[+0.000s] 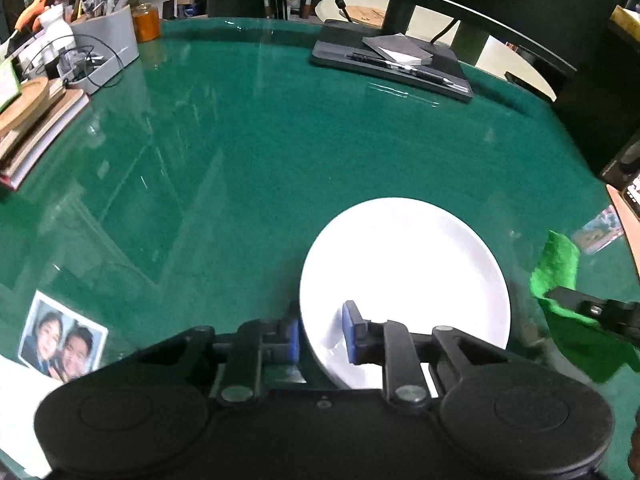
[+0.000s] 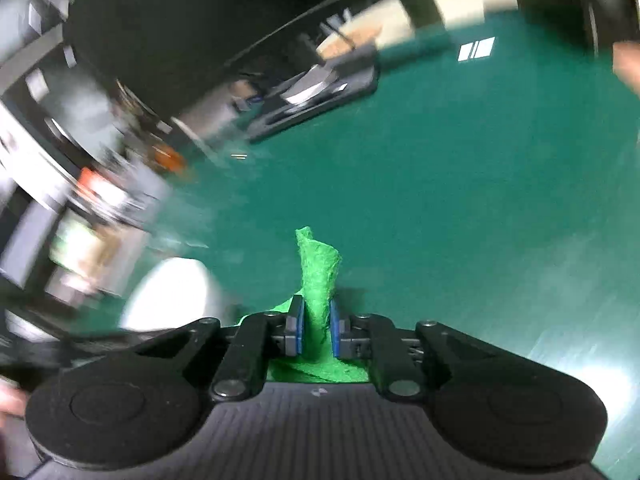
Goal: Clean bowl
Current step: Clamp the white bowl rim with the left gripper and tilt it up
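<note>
My left gripper (image 1: 322,334) has its jaws clamped on the near-left rim of the white bowl (image 1: 404,280), one blue pad inside the rim and one outside. The bowl sits on the green glass tabletop (image 1: 260,152) towards its near right side. It looks like glazed ceramic to me: stiff, smooth, probably slippery under rubber pads and liable to chip if it skids, so the thin rim is the only sensible place to grip, and I judge a steady downward hold is safer than lifting it. My right gripper (image 2: 316,326) is closed on a bright green cloth (image 2: 320,272), which is soft and light; pinched at a fold, it bunches upward between the pads and trails loose below. The left wrist view gives the whole bowl, the cloth hanging just beyond the bowl's right edge, and a photo print (image 1: 60,340) near the tabletop's front left. The right wrist view is blurred; it shows the pinch on the cloth clearly, and the bowl only as a pale smear at lower left.
</note>
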Action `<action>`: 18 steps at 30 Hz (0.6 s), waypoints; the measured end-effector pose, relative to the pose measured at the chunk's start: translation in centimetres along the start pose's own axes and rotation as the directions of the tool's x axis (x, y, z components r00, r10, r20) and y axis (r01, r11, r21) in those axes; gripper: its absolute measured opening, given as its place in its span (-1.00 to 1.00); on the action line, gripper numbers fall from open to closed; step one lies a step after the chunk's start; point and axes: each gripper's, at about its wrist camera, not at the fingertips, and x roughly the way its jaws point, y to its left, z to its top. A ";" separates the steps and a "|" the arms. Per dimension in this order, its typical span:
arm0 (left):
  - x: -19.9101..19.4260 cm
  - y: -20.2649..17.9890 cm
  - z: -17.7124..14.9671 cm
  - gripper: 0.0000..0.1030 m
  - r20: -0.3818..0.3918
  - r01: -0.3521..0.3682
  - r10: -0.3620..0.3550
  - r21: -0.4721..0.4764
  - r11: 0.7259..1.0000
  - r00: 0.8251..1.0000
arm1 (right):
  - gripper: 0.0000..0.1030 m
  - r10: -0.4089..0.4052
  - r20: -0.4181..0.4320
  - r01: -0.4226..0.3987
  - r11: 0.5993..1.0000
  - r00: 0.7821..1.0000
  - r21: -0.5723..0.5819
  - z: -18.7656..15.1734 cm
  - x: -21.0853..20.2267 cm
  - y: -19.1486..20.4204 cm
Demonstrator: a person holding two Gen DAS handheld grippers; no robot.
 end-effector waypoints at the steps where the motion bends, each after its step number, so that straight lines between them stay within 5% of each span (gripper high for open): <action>1: 0.0 -0.2 0.0 -0.30 0.001 -0.006 0.006 0.002 1.000 1.000 | -0.76 0.008 -0.001 -0.008 1.000 1.000 0.017 -0.1 -0.3 -0.2; 2: 0.0 -0.4 -0.2 -0.04 -0.004 -0.006 0.006 0.011 1.000 1.000 | -0.76 0.005 -0.004 -0.005 0.999 1.000 0.049 -0.2 -0.7 -0.7; 8: 0.6 -1.1 -0.2 0.60 -0.053 0.005 -0.005 0.012 1.000 0.999 | -0.75 0.035 -0.024 -0.031 0.986 0.999 0.166 -0.6 -0.7 -2.3; 12: 0.7 0.0 0.5 0.61 -0.083 0.002 -0.011 -0.099 0.995 0.996 | -0.74 0.053 -0.043 -0.045 0.983 0.998 0.178 -0.6 0.3 -1.9; 16: 0.3 -0.3 0.6 0.58 -0.050 0.001 -0.006 -0.101 0.995 0.999 | -0.74 0.083 -0.041 -0.072 0.975 0.996 0.212 -0.3 1.0 -1.7; 17: 0.3 -0.3 0.6 0.14 -0.038 0.018 -0.023 -0.110 0.994 0.999 | -0.74 0.095 -0.046 -0.083 0.972 0.994 0.222 -0.2 1.2 -1.8; 18: 0.4 -0.2 0.6 -0.04 -0.038 0.032 -0.037 -0.123 0.992 0.999 | -0.74 0.098 -0.053 -0.084 0.972 0.994 0.219 -0.2 1.4 -1.6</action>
